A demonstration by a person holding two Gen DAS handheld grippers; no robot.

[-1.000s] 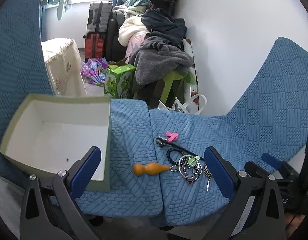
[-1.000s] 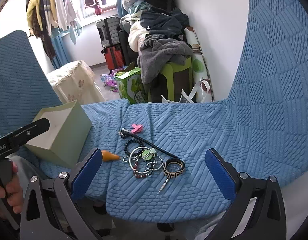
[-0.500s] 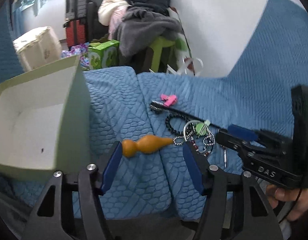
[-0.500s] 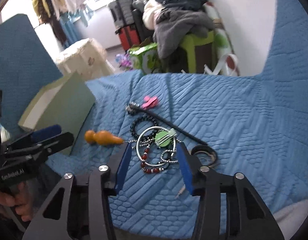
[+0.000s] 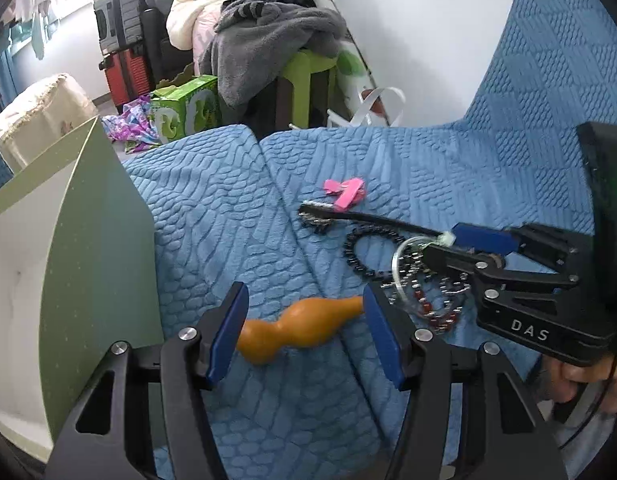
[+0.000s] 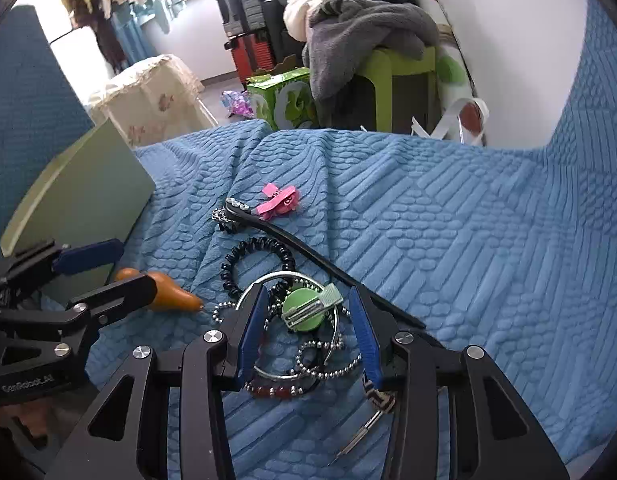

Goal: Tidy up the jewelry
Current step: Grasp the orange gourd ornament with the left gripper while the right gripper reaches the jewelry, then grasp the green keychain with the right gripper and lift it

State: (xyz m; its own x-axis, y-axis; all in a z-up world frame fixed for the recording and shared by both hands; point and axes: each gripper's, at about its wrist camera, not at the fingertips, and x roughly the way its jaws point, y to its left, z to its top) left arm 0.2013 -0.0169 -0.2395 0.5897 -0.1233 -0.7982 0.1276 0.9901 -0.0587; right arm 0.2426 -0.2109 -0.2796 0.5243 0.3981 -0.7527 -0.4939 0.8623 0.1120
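My left gripper (image 5: 304, 332) is open, its blue pads on either side of an orange gourd-shaped pendant (image 5: 296, 330) lying on the blue sofa cover; the pendant also shows in the right wrist view (image 6: 168, 288). My right gripper (image 6: 308, 328) is open over a tangle of jewelry: a green round clip (image 6: 308, 308), a silver bangle (image 6: 268, 280), bead chains and a red bead bracelet (image 6: 280, 391). A black bead bracelet (image 6: 256, 258), a black headband (image 6: 308, 248) and a pink bow clip (image 6: 278, 202) lie beyond. The open pale green box (image 5: 68, 240) stands at the left.
The blue quilted sofa seat (image 6: 448, 240) carries everything, with its backrest rising at the right. Past the far edge are a green stool with grey clothes (image 5: 268, 44), a green carton (image 5: 188, 108) and suitcases (image 5: 120, 40). A patterned black-and-white ring and a small pin (image 6: 360, 436) lie by my right finger.
Both grippers have moved down and forward toward the sofa. The left now brackets the orange pendant; the right now brackets the green clip and bangle. Both have narrowed but stay open.
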